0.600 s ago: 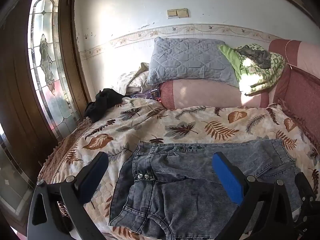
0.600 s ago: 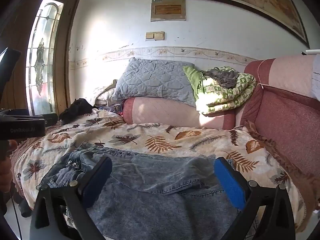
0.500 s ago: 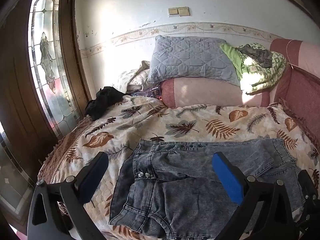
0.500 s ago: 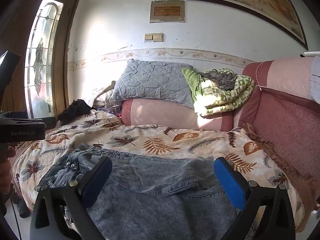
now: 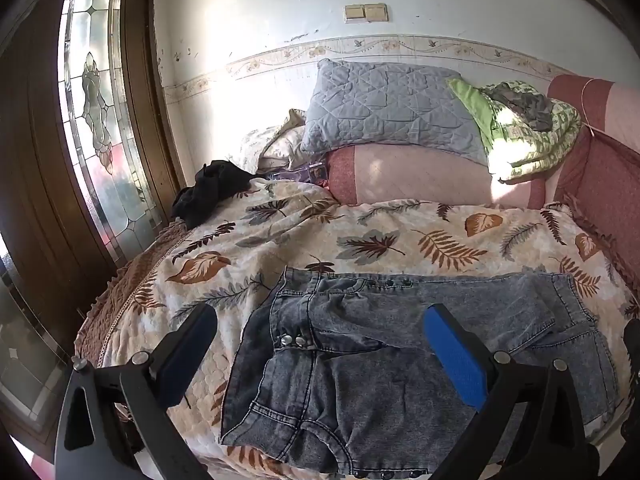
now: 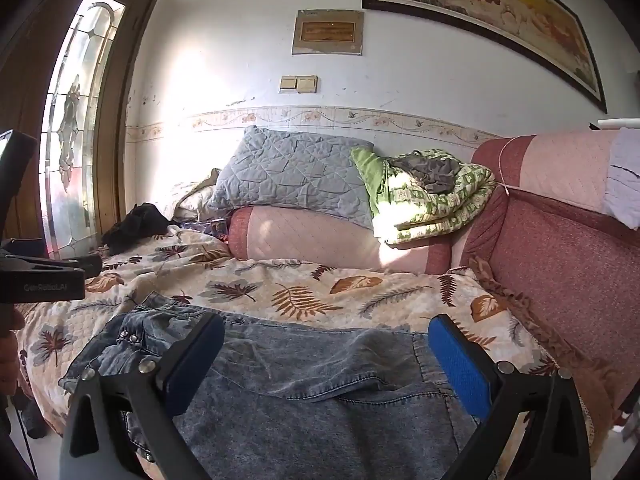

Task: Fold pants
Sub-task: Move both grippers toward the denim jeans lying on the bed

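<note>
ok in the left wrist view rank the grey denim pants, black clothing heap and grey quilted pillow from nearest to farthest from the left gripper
1. Grey denim pants, spread directly beneath the open left gripper.
2. Black clothing heap, far left by the glass door.
3. Grey quilted pillow, against the back wall.

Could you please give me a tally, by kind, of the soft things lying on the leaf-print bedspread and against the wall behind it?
Grey washed denim pants: 1
Grey quilted pillow: 1
Pink and red bolster cushion: 1
Green patterned folded blanket: 1
Black crumpled garment: 1
Total: 5
</note>
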`<state>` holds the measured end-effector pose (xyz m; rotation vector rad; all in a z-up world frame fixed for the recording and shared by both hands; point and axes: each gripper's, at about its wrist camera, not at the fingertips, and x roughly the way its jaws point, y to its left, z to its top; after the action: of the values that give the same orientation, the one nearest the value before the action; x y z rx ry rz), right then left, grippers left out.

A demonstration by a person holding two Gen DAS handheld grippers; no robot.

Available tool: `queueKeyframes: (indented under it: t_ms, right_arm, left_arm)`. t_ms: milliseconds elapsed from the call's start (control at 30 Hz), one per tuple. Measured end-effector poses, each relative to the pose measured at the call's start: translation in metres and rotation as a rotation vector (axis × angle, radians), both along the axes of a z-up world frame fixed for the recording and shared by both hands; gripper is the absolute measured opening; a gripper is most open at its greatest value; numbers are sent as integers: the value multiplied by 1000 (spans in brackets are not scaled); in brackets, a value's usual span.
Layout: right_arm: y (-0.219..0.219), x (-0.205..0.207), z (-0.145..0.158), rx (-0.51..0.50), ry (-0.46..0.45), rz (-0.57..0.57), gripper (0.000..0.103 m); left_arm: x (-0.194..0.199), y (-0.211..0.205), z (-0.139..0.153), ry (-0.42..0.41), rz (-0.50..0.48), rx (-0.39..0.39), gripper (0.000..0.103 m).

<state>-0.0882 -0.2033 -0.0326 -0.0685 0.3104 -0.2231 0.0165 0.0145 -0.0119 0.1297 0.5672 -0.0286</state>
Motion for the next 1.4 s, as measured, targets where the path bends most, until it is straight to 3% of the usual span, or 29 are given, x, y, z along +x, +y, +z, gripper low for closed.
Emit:
queueKeyframes:
  t_ms: [467, 1000, 1400]
  right_arm:
    - [-26, 9, -14, 48, 63, -58, 103]
    - [-50, 21, -26, 77, 94, -108, 103]
    - [-68, 32, -38, 90, 129, -124, 103]
  left_arm:
    - [8, -23, -21, 69, -52, 24, 103]
    - [23, -52, -31, 89, -96, 55, 103]
    - [42, -46, -46, 126, -86, 83, 103]
